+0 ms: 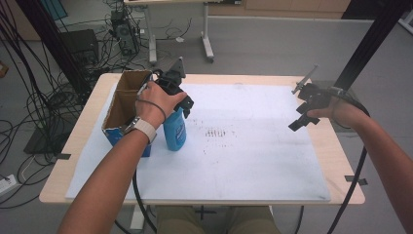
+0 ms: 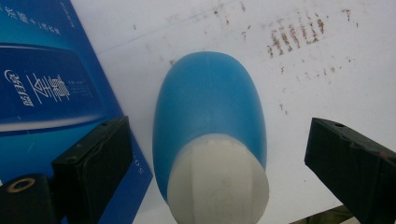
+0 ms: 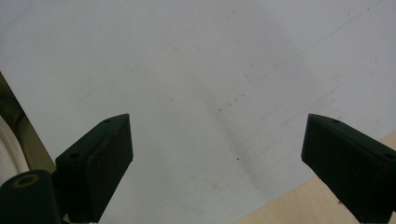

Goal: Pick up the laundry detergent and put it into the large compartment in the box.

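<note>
The left tongs (image 2: 215, 154) hang spread wide above a blue bottle (image 2: 210, 116), one jaw on each side of its white cap (image 2: 218, 179) and neither touching it. The bottle stands upright on the white sheet (image 1: 253, 146) covering the tabletop (image 1: 341, 161), just beside an open cardboard box (image 1: 127, 105).

The step in hand looks like a top-down grasp of the bottle. To do it well, I would lower the tongs until the pads sit level with the cap or the neck just under it, keep the cap centred between the jaws, then squeeze evenly; the body is rounded and smooth, so a grip lower down could slip. The box-side jaw is close to the box wall and should stay clear of it.

The right tongs (image 3: 215, 154) are also spread and hold nothing, hovering over bare sheet near the tabletop's right edge, well apart from the bottle.

The box's blue side (image 2: 42, 84) carries white Chinese characters, too tilted and cropped to read surely. The bottle's label (image 1: 178, 130) is too small to make out.
</note>
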